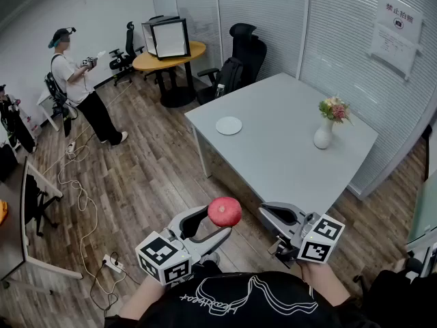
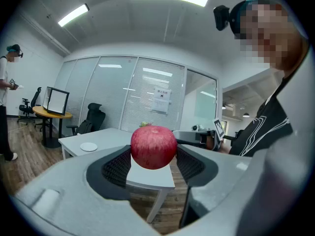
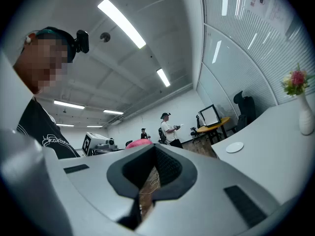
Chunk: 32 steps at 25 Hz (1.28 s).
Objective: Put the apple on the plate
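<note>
A red apple (image 1: 224, 211) is held in the air over the wooden floor, my left gripper (image 1: 218, 220) shut on it. In the left gripper view the apple (image 2: 153, 147) fills the gap between the black pads (image 2: 117, 167), which press on both its sides. The small white plate (image 1: 229, 125) lies near the left corner of the grey table (image 1: 287, 162), well ahead of both grippers. My right gripper (image 1: 265, 212) hovers beside the apple, shut with nothing in it. In the right gripper view its tips (image 3: 155, 149) meet, and the plate (image 3: 235, 147) shows to the right.
A white vase with flowers (image 1: 323, 134) stands on the table's right part. Black office chairs (image 1: 242, 57) stand behind the table, and a round wooden table (image 1: 171, 55) with a screen farther back. Another person (image 1: 78, 87) stands at left. Cables and a power strip (image 1: 113, 262) lie on the floor.
</note>
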Available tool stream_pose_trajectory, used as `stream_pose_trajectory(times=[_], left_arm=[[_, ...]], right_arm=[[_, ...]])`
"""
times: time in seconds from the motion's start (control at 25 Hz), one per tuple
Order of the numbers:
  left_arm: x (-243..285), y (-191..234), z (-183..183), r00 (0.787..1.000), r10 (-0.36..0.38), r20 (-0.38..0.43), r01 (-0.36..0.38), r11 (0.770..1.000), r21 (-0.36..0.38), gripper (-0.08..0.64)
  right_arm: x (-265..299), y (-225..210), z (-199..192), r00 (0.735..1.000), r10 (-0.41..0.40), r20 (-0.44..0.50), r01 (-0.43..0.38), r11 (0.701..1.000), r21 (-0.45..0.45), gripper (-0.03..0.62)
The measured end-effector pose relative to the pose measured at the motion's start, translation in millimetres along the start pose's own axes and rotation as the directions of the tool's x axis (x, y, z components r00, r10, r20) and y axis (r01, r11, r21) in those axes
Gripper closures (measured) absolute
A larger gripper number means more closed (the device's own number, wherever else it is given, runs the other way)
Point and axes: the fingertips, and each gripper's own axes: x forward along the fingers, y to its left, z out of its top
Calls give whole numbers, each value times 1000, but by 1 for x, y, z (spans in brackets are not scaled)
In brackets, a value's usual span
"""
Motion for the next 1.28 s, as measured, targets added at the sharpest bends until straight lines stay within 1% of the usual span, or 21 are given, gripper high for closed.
stream_pose_trajectory(times=[0.12, 0.44, 0.56, 0.76, 0.88, 1.04, 1.16, 1.28], left_arm=[[-2, -3, 1, 1000, 3, -4, -3, 1000, 2, 273], [-6, -10, 3, 1000, 16, 1, -16, 1000, 16, 273], [-3, -9, 0, 1000, 10, -7, -10, 1000, 14, 273], [7, -1, -2, 1000, 0, -14, 0, 1000, 5, 273], [11, 15, -5, 1000, -5, -16, 5, 1000, -7, 273], [15, 46, -8, 1000, -5, -13, 5, 1000, -29, 273], [21, 74, -7, 1000, -14, -10, 13, 999, -45, 273], [26, 109, -3, 1000, -28, -13, 28, 998, -52, 273]], right_arm=[[0, 4, 3, 1000, 16, 10, -16, 1000, 11, 584], [-2, 10, 0, 999, 32, 4, -32, 999, -11, 584], [-2, 6, -2, 1000, 19, 3, -19, 1000, -9, 584], [1, -13, -6, 1000, -24, 3, 24, 1000, 14, 584], [13, -24, -8, 1000, -31, -2, 31, 999, 20, 584], [36, -43, -15, 999, -43, -15, 43, 998, 43, 584], [57, -61, -15, 999, -51, -14, 52, 997, 62, 584], [86, -78, -13, 998, -62, -12, 63, 996, 62, 584]])
